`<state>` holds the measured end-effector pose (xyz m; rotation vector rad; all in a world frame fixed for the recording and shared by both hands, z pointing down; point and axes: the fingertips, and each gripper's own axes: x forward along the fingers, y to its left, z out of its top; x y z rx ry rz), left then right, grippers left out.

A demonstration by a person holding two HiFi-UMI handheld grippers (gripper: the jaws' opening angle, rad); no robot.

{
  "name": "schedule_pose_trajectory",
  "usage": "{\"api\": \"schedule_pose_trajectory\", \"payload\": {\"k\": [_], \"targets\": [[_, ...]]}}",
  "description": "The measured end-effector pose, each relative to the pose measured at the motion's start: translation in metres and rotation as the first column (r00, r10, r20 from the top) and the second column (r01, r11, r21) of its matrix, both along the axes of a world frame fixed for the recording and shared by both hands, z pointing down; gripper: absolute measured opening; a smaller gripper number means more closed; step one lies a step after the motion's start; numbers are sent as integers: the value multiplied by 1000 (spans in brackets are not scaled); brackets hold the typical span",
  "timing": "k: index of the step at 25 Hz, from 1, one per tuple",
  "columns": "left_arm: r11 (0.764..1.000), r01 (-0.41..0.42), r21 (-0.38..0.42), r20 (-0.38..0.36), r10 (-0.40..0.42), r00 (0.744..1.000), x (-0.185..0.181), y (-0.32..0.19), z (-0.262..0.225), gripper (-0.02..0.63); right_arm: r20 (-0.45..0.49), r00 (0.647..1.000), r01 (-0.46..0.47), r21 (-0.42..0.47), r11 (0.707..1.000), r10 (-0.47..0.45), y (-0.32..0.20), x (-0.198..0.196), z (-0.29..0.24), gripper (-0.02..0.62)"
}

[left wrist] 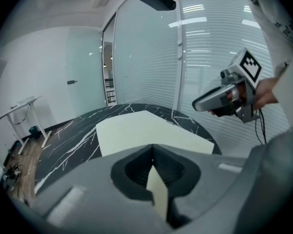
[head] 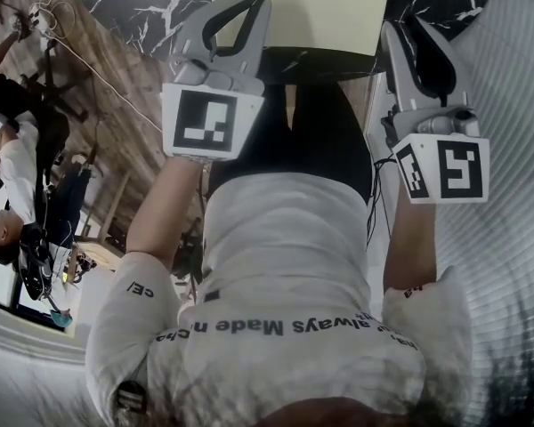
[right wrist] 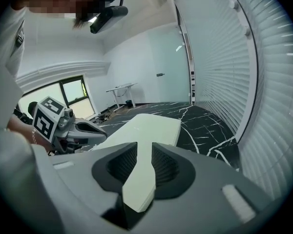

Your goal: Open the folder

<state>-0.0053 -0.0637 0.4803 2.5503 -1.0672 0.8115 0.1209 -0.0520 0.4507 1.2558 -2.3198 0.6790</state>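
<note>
— Folder (left wrist: 141, 130) colour?
— Plain pale cream. Table (left wrist: 68, 145): black marble, white veins.
— Left gripper (left wrist: 152, 146), right gripper (right wrist: 144, 147)?
— Both grey, with black-and-white square markers (head: 205, 121). Far-left floor (head: 116, 96): brown wood grain.

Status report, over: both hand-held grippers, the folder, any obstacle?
Both empty: left hand-held gripper shut, right hand-held gripper open. The flat cream folder lies untouched on the black marble table. Nothing in the way.

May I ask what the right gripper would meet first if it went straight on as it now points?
Probably the cream folder on the black marble table, framed by the right gripper's open jaws; depth unclear.
</note>
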Motion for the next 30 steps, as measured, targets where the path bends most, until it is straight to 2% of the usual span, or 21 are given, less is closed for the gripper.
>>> {"api": "schedule_pose_trajectory", "payload": {"k": [11, 20, 30], "targets": [[999, -42, 22, 115, 40, 993, 0, -2, 38, 3, 29, 999, -23, -60, 998, 25, 4, 1, 47, 109], [997, -53, 51, 222, 40, 974, 0, -1, 52, 2, 91, 991, -81, -132, 988, 94, 8, 6, 71, 149], [998, -47, 29, 243, 38, 969, 0, 1, 60, 2, 132, 982, -112, -185, 976, 138, 13, 4, 84, 156]]}}
